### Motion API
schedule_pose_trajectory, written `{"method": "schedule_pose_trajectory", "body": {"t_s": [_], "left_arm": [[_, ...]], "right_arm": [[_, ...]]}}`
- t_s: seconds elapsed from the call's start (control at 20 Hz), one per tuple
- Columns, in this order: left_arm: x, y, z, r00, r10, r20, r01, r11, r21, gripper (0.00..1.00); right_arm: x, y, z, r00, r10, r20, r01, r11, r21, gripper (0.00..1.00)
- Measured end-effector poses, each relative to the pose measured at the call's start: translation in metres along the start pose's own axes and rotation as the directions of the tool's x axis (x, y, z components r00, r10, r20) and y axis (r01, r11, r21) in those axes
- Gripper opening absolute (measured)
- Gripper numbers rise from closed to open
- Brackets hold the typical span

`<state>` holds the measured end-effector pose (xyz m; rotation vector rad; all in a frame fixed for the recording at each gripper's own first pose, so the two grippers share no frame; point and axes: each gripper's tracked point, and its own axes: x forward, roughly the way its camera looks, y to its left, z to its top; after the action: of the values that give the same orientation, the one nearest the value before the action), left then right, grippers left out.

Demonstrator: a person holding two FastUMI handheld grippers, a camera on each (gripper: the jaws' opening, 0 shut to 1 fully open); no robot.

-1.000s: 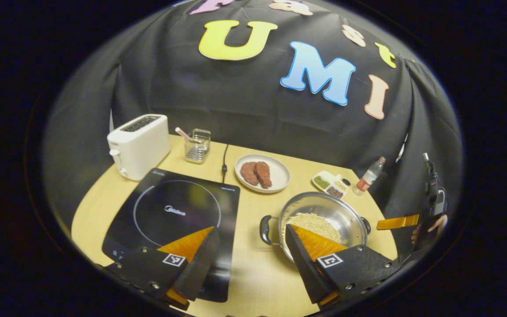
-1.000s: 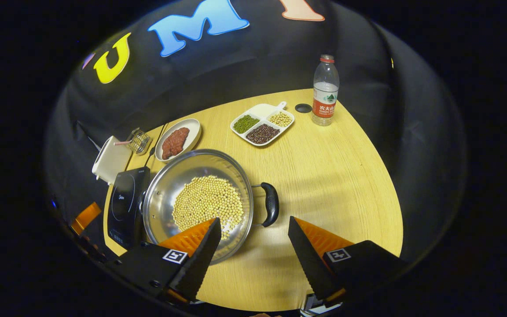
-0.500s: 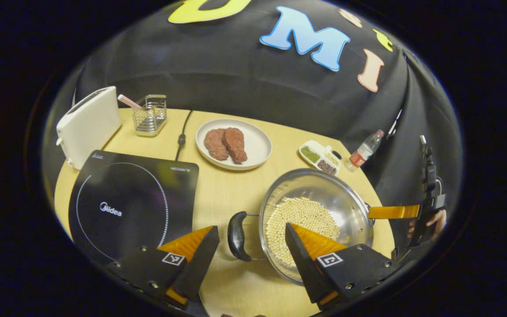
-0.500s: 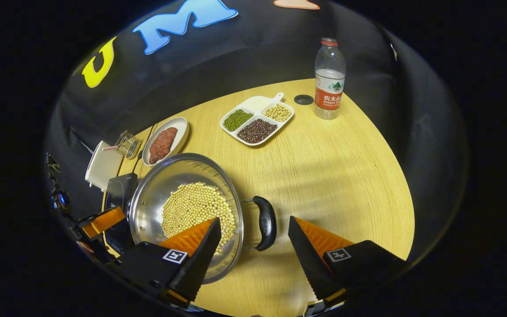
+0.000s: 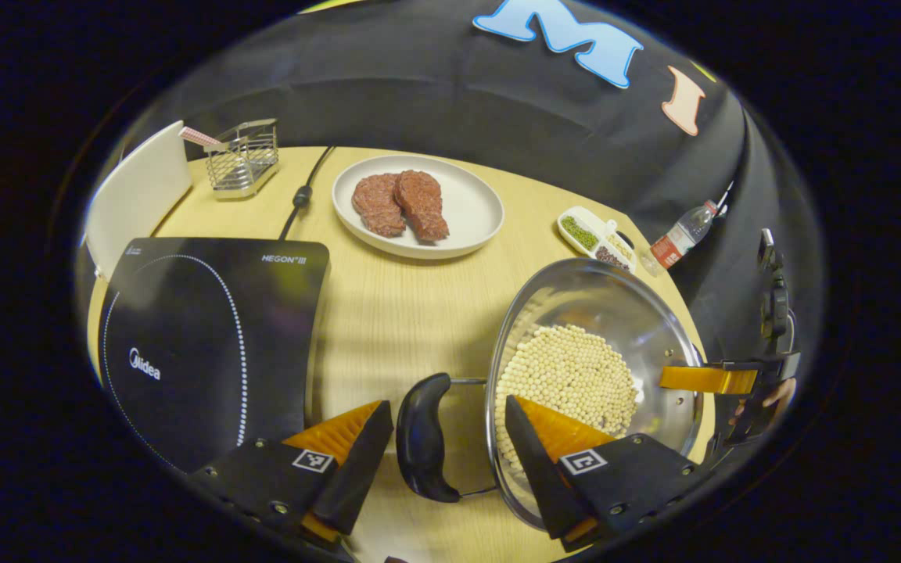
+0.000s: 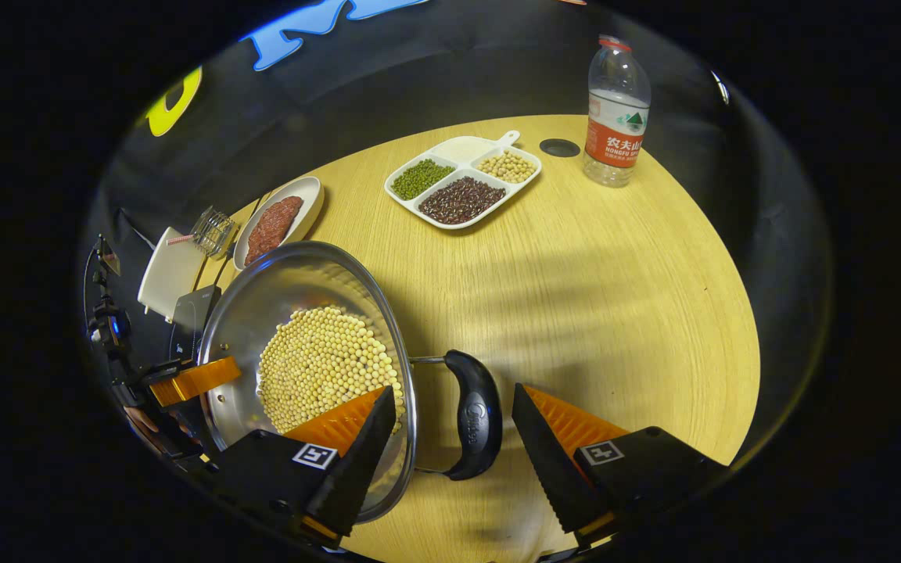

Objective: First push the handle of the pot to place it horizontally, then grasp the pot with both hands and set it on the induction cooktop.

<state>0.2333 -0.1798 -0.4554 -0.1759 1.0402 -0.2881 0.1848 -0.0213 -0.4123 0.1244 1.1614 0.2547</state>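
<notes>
The left claw is held spread, one black pot handle lying between its fingers, untouched. The right claw is likewise spread around the opposite handle. The steel pot of soybeans rests on the counter; the induction cooktop lies left of the left claw.
</notes>
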Motion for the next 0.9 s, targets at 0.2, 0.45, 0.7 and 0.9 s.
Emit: {"method": "schedule_pose_trajectory", "body": {"t_s": [0.2, 0.45, 0.7, 0.9], "left_arm": [[0.005, -0.002, -0.002, 1.0, -0.001, -0.014, 0.001, 0.999, -0.038, 0.63], [0.006, -0.003, -0.007, 0.998, 0.003, -0.057, -0.006, 0.999, -0.046, 0.58], [0.004, -0.008, 0.01, 0.999, 0.004, -0.046, -0.004, 1.0, -0.005, 0.53], [-0.001, 0.0, 0.025, 0.998, -0.031, -0.053, 0.032, 0.999, 0.021, 0.54]], "right_arm": [[0.009, -0.001, -0.001, 1.0, -0.016, -0.002, 0.016, 1.0, 0.0, 0.66], [0.004, 0.002, -0.008, 1.0, -0.014, -0.026, 0.014, 1.0, 0.001, 0.55], [-0.02, 0.004, -0.035, 0.998, 0.001, -0.058, 0.002, 0.999, 0.045, 0.55], [-0.06, 0.006, -0.055, 0.999, -0.026, -0.031, 0.028, 0.998, 0.064, 0.55]]}}
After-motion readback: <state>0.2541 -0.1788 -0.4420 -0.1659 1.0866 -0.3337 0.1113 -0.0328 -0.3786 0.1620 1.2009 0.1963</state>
